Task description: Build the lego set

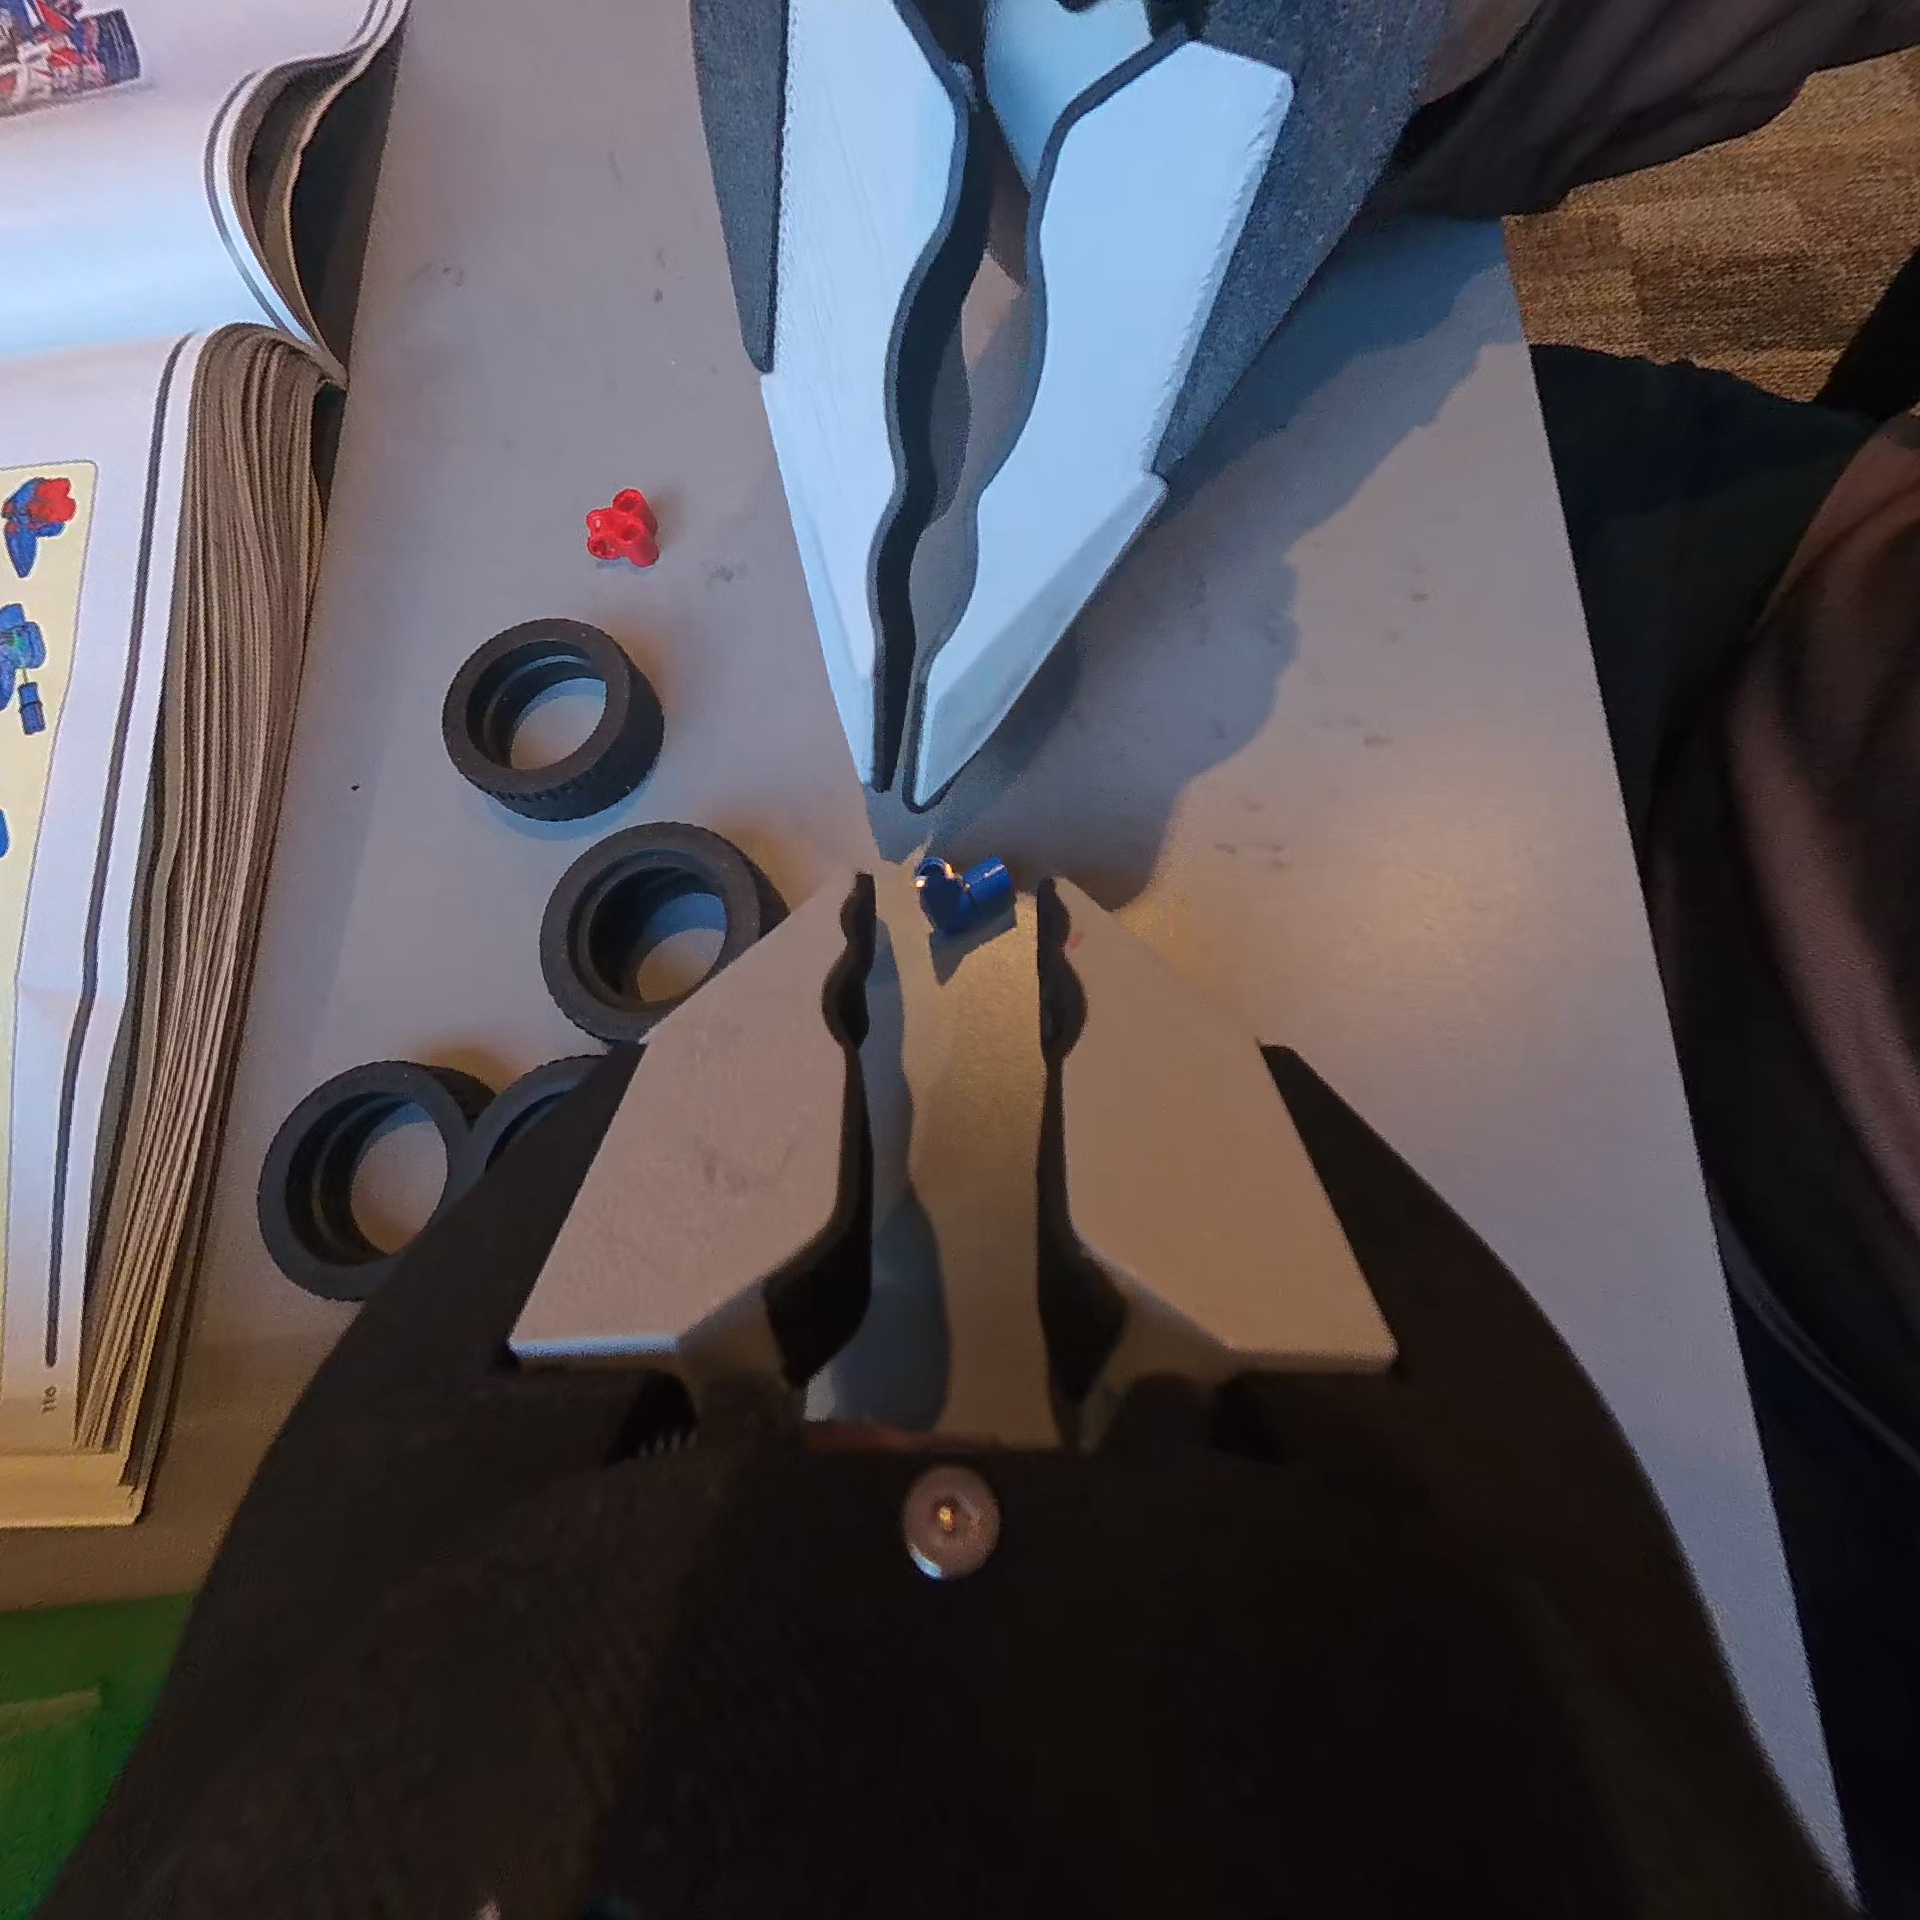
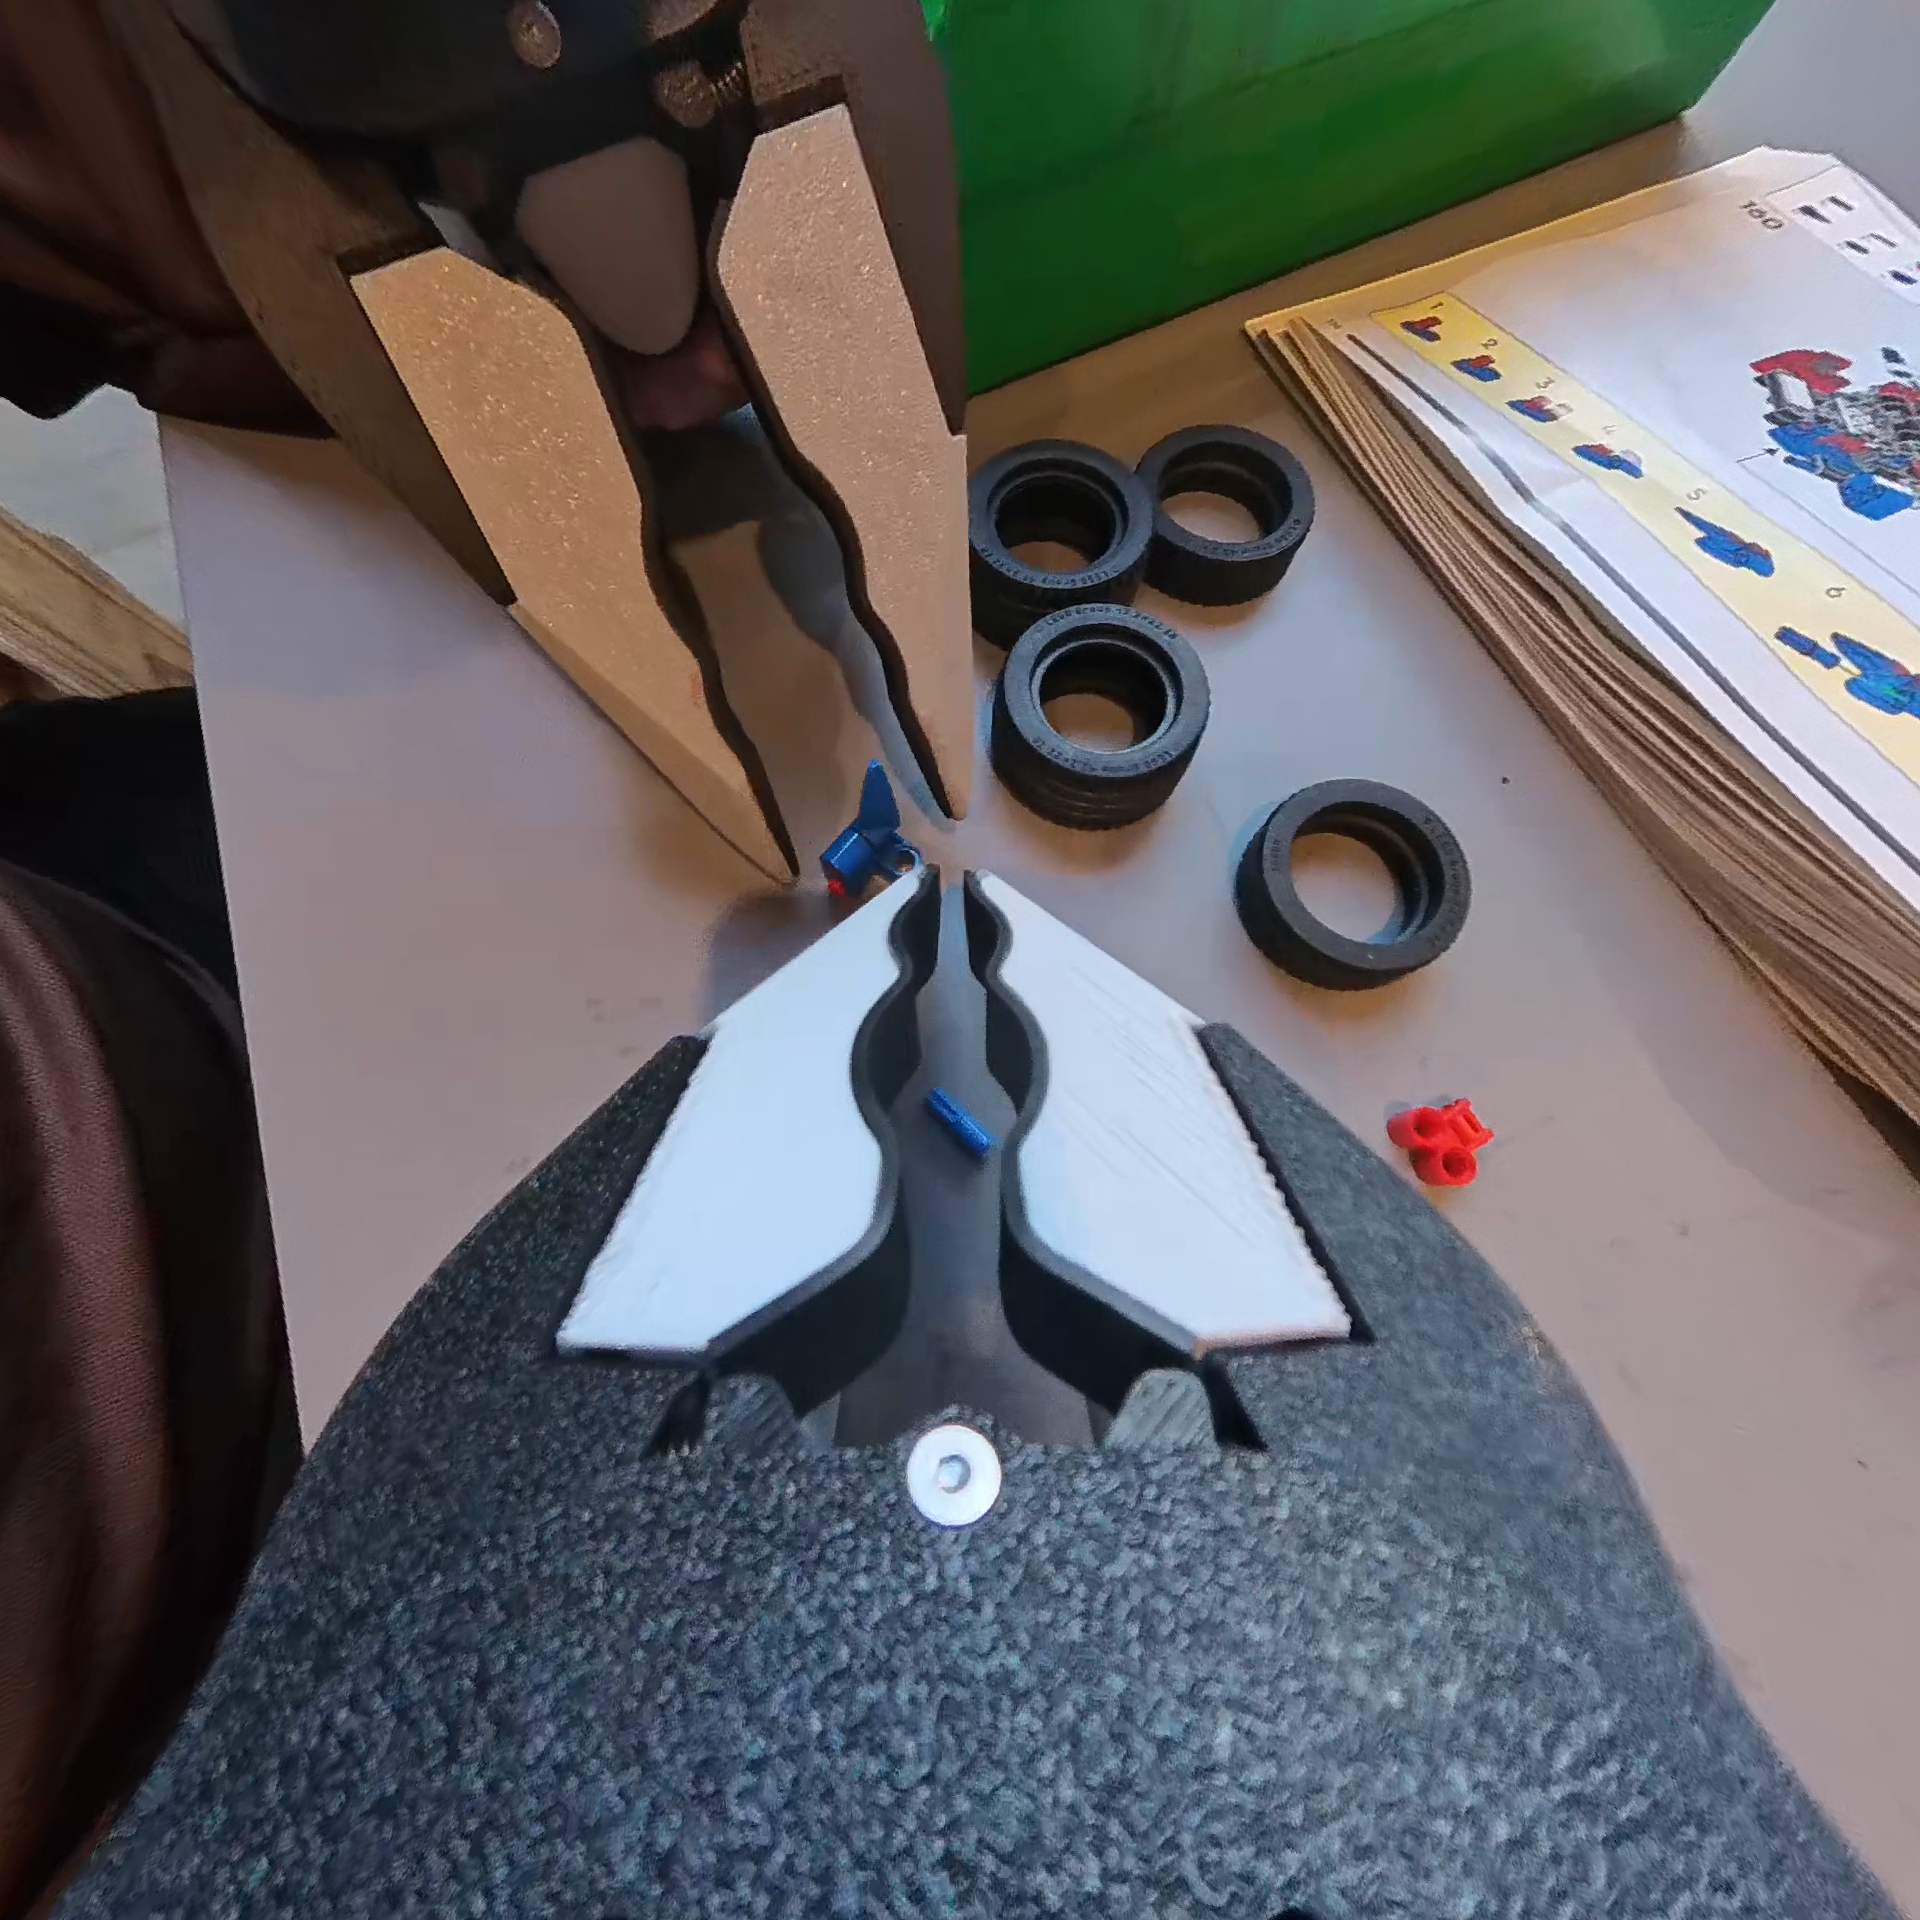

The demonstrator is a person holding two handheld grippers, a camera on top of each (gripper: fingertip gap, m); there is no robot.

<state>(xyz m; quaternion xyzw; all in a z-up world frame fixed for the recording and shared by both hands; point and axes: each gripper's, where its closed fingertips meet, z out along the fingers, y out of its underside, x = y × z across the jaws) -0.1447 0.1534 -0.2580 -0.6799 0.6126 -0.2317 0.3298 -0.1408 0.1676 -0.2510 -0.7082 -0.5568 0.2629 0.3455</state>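
A small blue Lego connector [image 1: 961, 894] lies on the grey table [image 1: 1351, 831], with a bit of red showing at its base in the right wrist view [image 2: 868, 847]. My left gripper [image 1: 953, 886] is open, and the connector sits between its grey fingertips without visible contact. My right gripper [image 2: 951, 878], with white fingers, is shut and empty. Its tips point at the connector from the opposite side, a short gap away. A small blue pin [image 2: 958, 1122] lies on the table under the right gripper's fingers. A red connector [image 1: 621, 528] lies apart on the table and also shows in the right wrist view [image 2: 1439, 1140].
Several black tyres [image 1: 551, 717] [image 2: 1101, 717] lie beside the grippers. An open instruction booklet [image 1: 104, 831] [image 2: 1662, 468] lies beyond them. A green box [image 2: 1299, 156] stands at the back. The table edge and a person's dark clothing [image 1: 1766, 935] are close on the other side. The small blue pin [image 2: 958, 1122] is about 4 cm from my right fingertips. The red connector [image 1: 621, 528] is about 10 cm from my right fingertips. Seen from the right wrist view [image 2: 1439, 1125] as well.
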